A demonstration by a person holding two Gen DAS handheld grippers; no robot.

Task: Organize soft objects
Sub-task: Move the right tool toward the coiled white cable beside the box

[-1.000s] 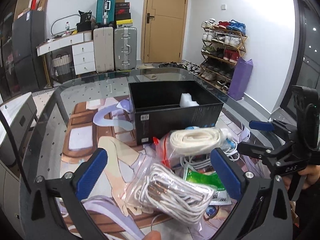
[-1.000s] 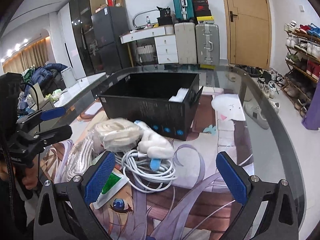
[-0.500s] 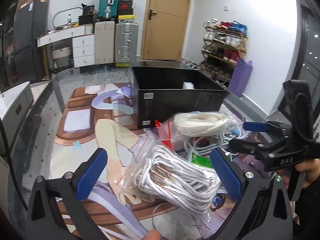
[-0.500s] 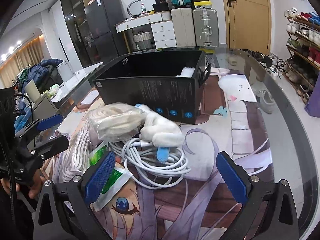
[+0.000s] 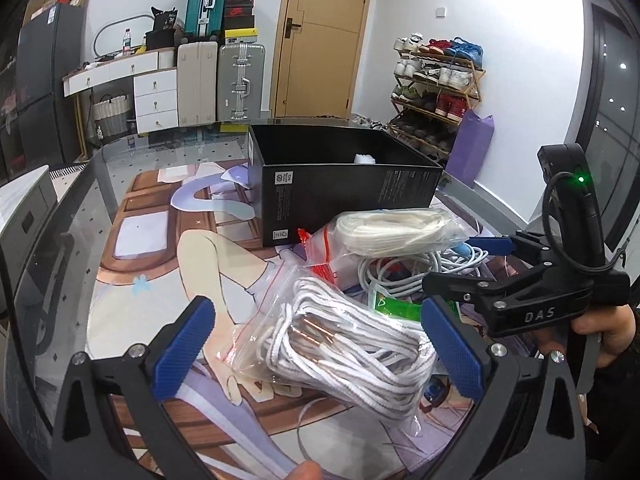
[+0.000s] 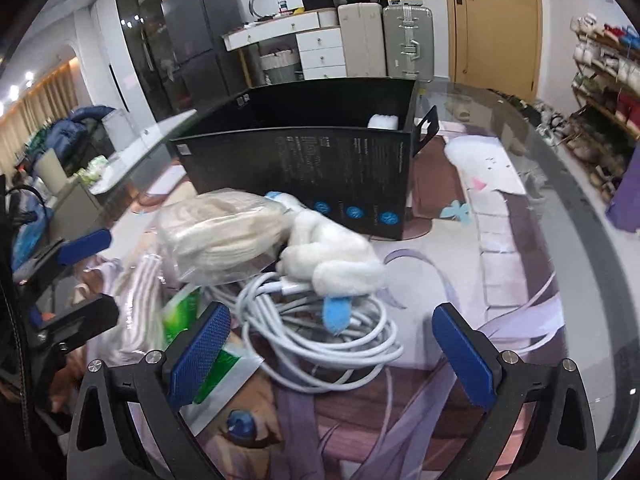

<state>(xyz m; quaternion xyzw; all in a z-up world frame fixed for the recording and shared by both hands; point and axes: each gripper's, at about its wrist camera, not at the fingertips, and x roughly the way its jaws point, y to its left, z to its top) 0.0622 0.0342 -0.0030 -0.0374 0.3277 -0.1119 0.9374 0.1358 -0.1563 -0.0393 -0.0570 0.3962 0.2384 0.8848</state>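
— Glass table [image 5: 100,184] with a printed cartoon mat [image 5: 160,264] over it, that's the biggest thing in both views. What sits on it?

— Next in size, a black box [image 5: 344,192], open on top, at the far side of the pile. Both views catch a small white soft thing [image 6: 383,121] inside, against its right-hand wall.

— And the pile itself?

— The left view shows best a clear bag of white cord [image 5: 352,340] lying right between the left gripper's [image 5: 320,350] spread blue pads [image 5: 185,346]; neither pad touches it, so that gripper holds nothing. Behind it lies a bag of cream cord [image 5: 396,228] with a red strip.

— Does the right view add anything?

— Yes. A white plush toy [image 6: 332,256] with a blue tip rests on a coil of white cable [image 6: 320,344], touching the cream bag; from the left only the cable shows clearly. A green packet [image 6: 216,364] lies by the right gripper's left pad. The right gripper [image 6: 334,354] is spread wide too, empty, with the cable between its pads.

— Anything seen only from the left?

— The hand [image 5: 608,332] gripping the right tool's handle.
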